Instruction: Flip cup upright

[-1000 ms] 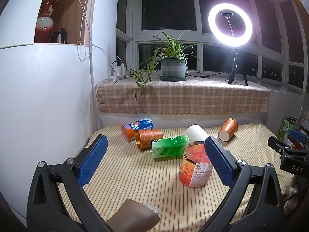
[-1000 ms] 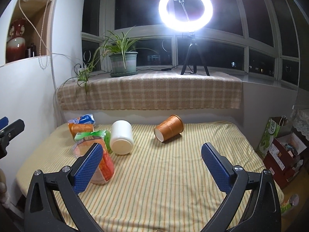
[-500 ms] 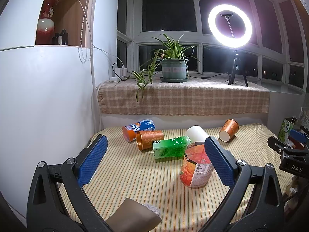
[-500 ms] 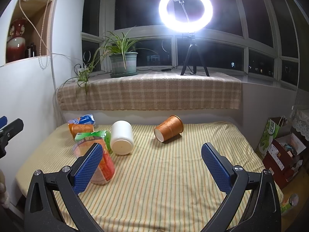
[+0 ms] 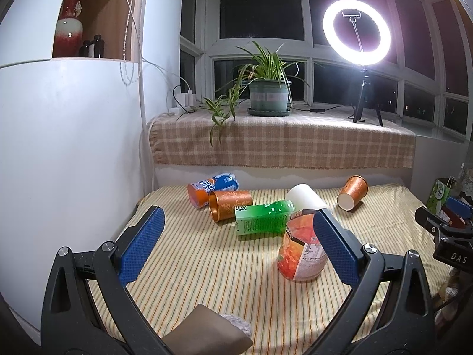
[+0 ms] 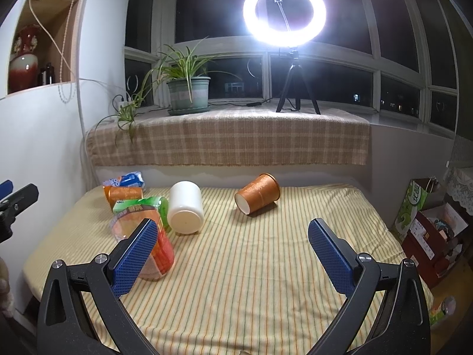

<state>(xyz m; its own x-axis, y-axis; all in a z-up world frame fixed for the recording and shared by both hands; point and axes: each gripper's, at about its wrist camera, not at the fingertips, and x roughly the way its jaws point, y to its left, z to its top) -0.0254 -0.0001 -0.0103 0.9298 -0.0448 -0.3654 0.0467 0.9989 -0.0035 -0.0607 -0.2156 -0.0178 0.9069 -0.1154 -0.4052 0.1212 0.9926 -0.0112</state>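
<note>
Several cups lie on their sides on the striped table point(image 6: 251, 281). An orange paper cup point(image 6: 257, 193) lies at the back, also seen far right in the left wrist view point(image 5: 352, 193). A white cup point(image 6: 186, 207) lies left of it point(image 5: 306, 196). A second orange cup point(image 5: 230, 205) lies at the back left point(image 6: 121, 193). My right gripper point(image 6: 232, 254) is open and empty, hovering short of the cups. My left gripper point(image 5: 238, 247) is open and empty over the table's left half.
A green carton point(image 5: 264, 217), a blue-orange can point(image 5: 212, 183) and an orange-labelled plastic container point(image 5: 301, 256) crowd the left middle. A white wall point(image 5: 68, 148) borders the left. A checked ledge with a plant point(image 6: 189, 91) and ring light point(image 6: 284, 11) lies behind. Boxes point(image 6: 425, 224) stand right.
The left wrist view has shifted slightly, so the objects sit a little more to the right and higher. The right gripper has hardly moved. Both grippers stay open.
</note>
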